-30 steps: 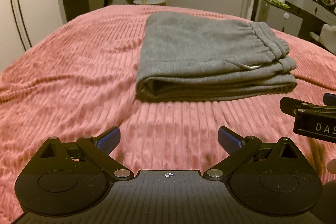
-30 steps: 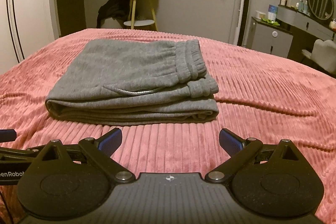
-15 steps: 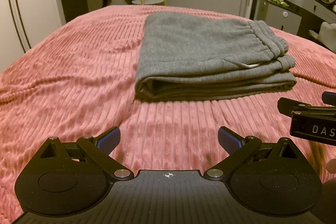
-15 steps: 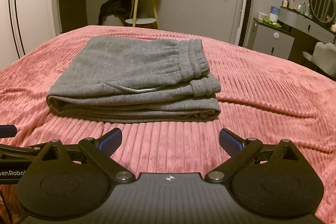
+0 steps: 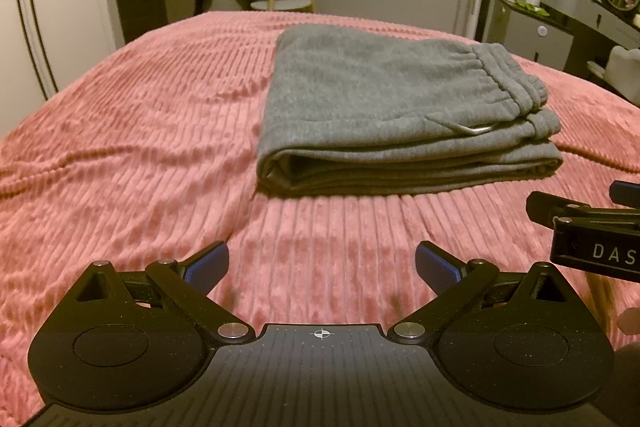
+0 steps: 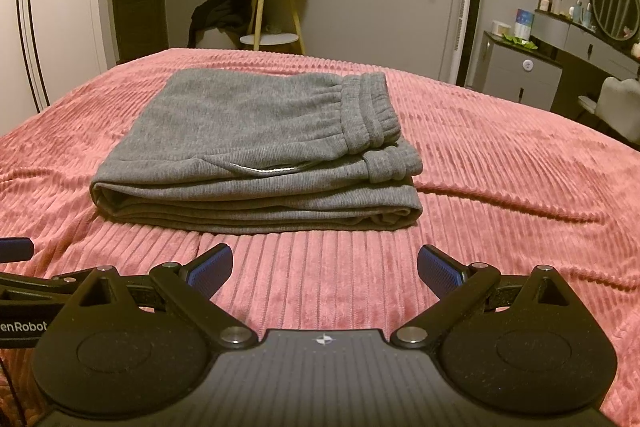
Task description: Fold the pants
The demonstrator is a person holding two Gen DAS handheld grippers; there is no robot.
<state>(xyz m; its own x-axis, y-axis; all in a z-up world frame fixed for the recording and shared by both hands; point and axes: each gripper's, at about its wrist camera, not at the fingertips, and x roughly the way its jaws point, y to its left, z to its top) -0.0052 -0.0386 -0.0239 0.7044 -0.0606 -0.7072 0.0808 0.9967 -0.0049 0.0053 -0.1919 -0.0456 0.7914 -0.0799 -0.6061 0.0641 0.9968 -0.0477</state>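
Right gripper (image 6: 324,267) rose slightly; both wide open, empty; pants (image 6: 256,147) untouched.

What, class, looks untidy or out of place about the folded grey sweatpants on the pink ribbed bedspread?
Little stands out. The grey sweatpants lie in a compact stack on the pink ribbed bedspread; only the elastic cuff pokes out beneath the waistband.

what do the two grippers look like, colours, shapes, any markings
Both look alike: matte black bodies with two round speckled discs, silver pivot bolts, a ribbed grey centre plate with a small crosshair mark, and angled black linkages ending in ribbed blue pads. The left gripper and right gripper carry white lettering on their sides, "enRobot" and "DAS". A thin dark cable shows beside the right one.
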